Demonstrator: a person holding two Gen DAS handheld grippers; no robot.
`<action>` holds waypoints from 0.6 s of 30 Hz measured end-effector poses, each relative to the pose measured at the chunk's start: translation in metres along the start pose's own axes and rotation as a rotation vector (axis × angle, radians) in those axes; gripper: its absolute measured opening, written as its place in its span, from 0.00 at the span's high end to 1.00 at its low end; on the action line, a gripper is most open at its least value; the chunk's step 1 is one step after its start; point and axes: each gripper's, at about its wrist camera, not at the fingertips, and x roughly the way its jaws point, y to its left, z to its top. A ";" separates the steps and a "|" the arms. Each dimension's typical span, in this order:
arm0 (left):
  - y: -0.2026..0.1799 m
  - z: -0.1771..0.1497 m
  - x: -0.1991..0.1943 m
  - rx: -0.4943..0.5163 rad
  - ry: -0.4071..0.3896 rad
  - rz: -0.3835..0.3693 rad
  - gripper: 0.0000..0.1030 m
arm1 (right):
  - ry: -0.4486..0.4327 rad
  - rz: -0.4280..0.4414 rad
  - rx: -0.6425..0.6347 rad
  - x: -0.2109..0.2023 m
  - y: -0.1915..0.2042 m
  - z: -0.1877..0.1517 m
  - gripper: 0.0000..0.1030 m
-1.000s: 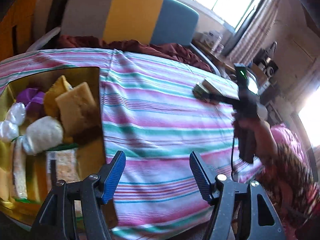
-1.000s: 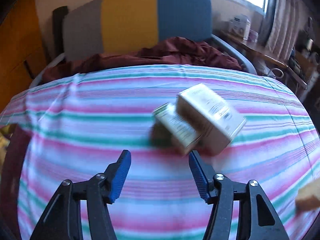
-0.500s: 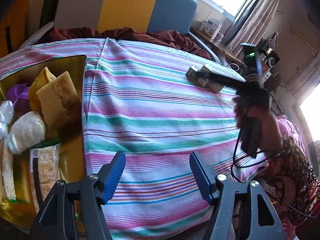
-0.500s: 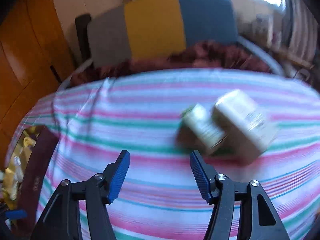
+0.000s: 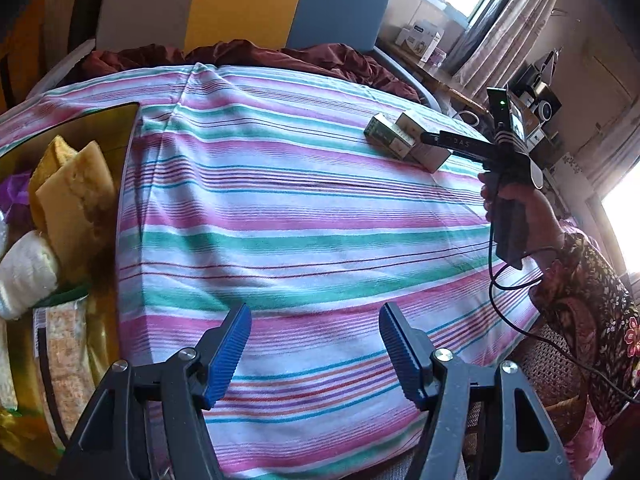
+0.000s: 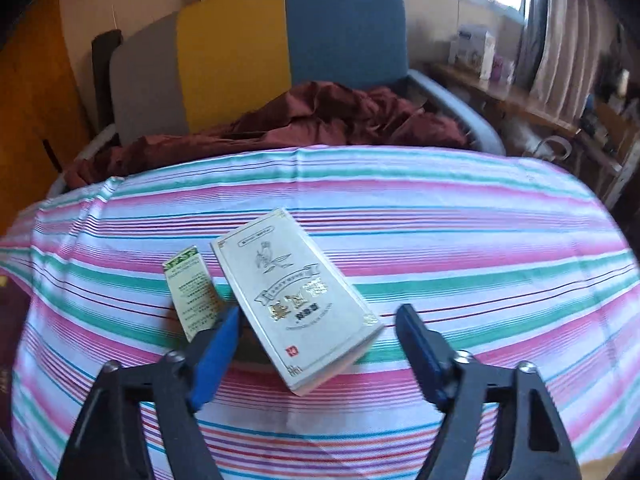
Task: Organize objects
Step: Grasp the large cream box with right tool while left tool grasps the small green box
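Note:
Two boxes lie side by side on the striped cloth: a large cream box [image 6: 298,300] with gold print and a smaller green-edged box [image 6: 191,286] to its left. My right gripper [image 6: 318,328] hovers over the near end of the cream box, its jaws opening, pads apart from the box. In the left wrist view the same boxes [image 5: 404,140] sit far right, with the right gripper [image 5: 434,139] reaching over them. My left gripper [image 5: 314,342] stands open over bare cloth, nothing between its fingers. A gold tray [image 5: 116,120] at the left holds several packets and yellow slabs.
A chair with grey, yellow and blue panels [image 6: 256,56] stands behind the table, with a dark red cloth [image 6: 320,120] heaped on it. A person's hand and patterned sleeve [image 5: 580,280] hold the right gripper. A shelf with small items [image 6: 500,80] runs at the back right.
The right gripper has moved in over the two boxes and its jaws have widened. The left gripper has drifted a little, and the tray now sits further to the left of its view.

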 end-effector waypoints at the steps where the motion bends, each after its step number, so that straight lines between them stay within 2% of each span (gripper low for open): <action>1: -0.002 0.002 0.002 0.005 0.004 0.003 0.35 | 0.001 0.005 0.007 0.002 -0.001 -0.005 0.33; 4: -0.010 0.007 0.008 0.018 0.016 -0.003 0.35 | -0.007 0.026 0.045 0.008 -0.001 -0.013 0.44; 6: -0.014 0.012 0.014 0.011 0.031 -0.018 0.35 | -0.023 0.025 0.068 0.007 0.000 -0.019 0.47; 12: -0.034 0.039 0.042 -0.009 0.056 -0.052 0.35 | -0.081 -0.123 0.123 -0.007 -0.001 -0.036 0.48; 15: -0.047 0.064 0.062 -0.028 0.061 -0.066 0.35 | -0.100 -0.209 0.148 -0.017 -0.005 -0.043 0.48; 18: -0.062 0.093 0.083 -0.065 0.055 -0.076 0.35 | -0.113 -0.246 0.170 -0.021 -0.007 -0.048 0.48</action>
